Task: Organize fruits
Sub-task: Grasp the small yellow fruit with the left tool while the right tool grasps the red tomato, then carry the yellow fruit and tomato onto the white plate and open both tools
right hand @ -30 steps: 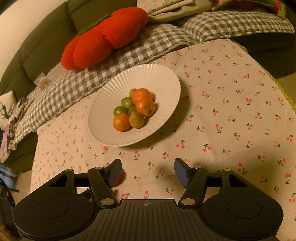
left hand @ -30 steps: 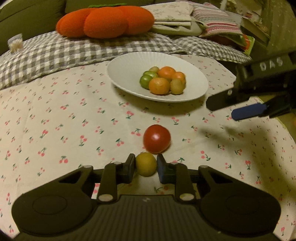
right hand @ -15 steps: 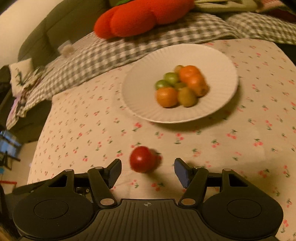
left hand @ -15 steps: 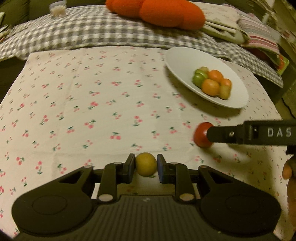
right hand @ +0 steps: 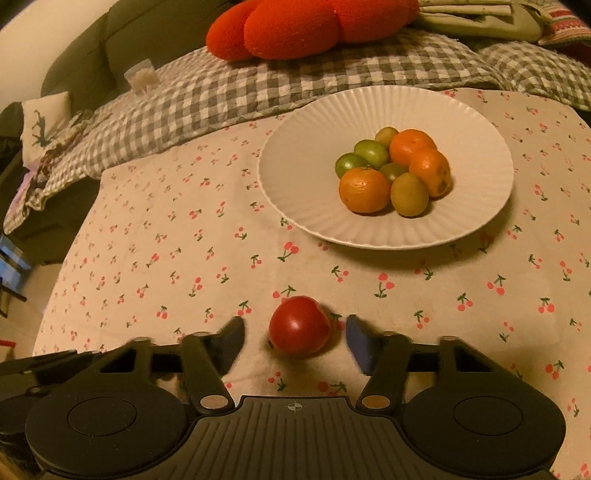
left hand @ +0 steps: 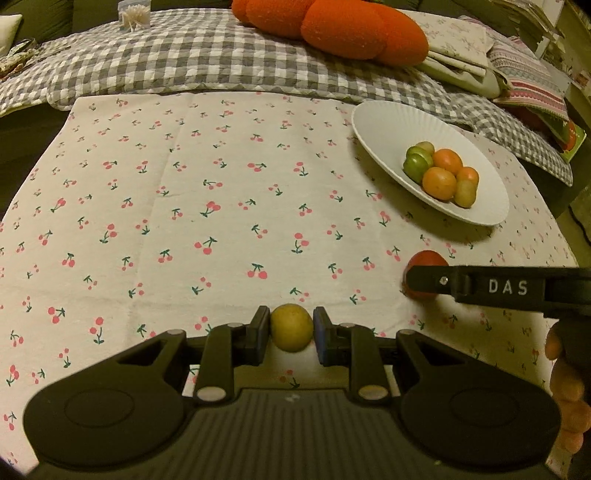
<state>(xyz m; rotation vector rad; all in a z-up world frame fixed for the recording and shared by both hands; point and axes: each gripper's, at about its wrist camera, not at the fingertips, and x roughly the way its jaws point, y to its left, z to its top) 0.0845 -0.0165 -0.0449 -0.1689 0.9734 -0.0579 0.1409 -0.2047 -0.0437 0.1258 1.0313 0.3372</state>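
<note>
Our left gripper (left hand: 291, 328) clamps a small yellow fruit (left hand: 291, 327); our right gripper (right hand: 295, 334) gapes wide around a glossy red tomato (right hand: 299, 325), near the fruit-filled plate (right hand: 295, 192).

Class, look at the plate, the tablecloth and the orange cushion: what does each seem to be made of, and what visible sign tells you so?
Plate: probably glazed ceramic, possibly melamine; white, smooth, with fine ribs fanning to the rim.
Tablecloth: woven cotton-like fabric, matte, printed with cherries; faint creases show.
Orange cushion: plush, fuzzy textile; nubbly surface and soft lobes suggest stuffing.
</note>
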